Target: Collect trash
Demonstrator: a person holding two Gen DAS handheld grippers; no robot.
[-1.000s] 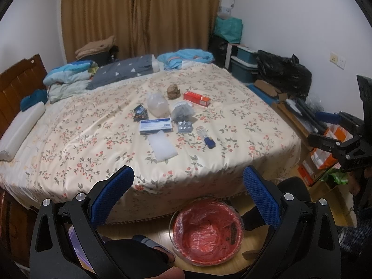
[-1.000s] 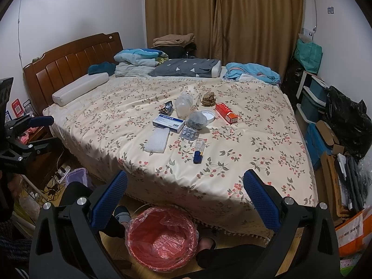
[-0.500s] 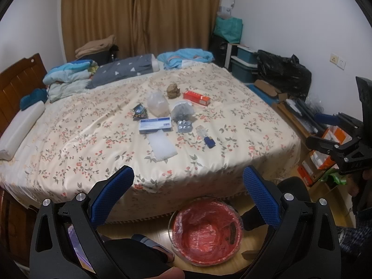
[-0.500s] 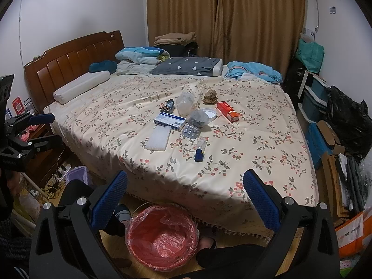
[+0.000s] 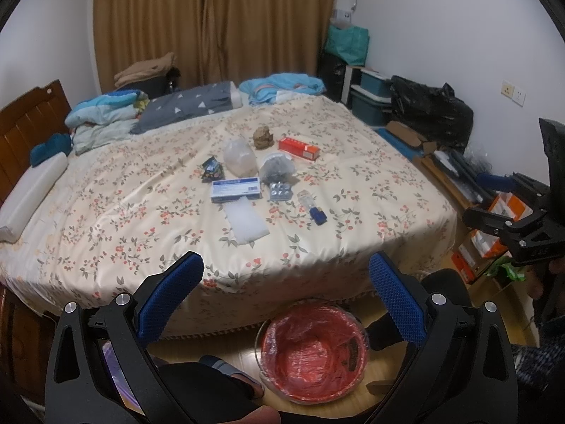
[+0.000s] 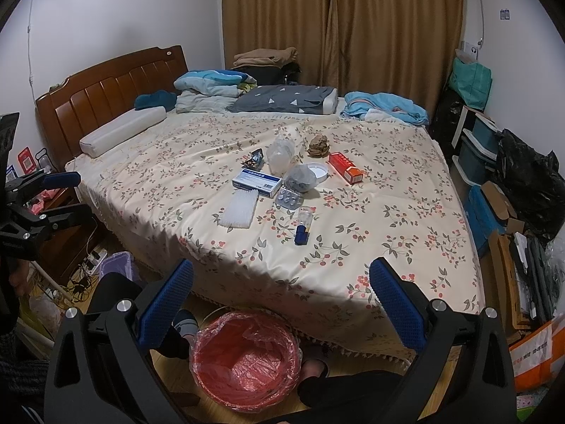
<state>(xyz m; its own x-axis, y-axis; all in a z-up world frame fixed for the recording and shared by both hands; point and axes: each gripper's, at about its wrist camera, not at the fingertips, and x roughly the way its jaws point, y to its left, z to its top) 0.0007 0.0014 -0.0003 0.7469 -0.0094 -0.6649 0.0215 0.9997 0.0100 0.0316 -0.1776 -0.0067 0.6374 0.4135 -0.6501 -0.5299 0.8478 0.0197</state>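
Grippers hanging wide open, empty: left gripper, right gripper. Trash sitting mid-bed: blue-white box, blister pack, red box. Red-lined bin waiting near, on floor.

blue-and-white medicine box: dark printed line across its top, too small to read | red carton: print illegible | orange-and-white cardboard box: dark characters on its side, blurred | no text readable anywhere
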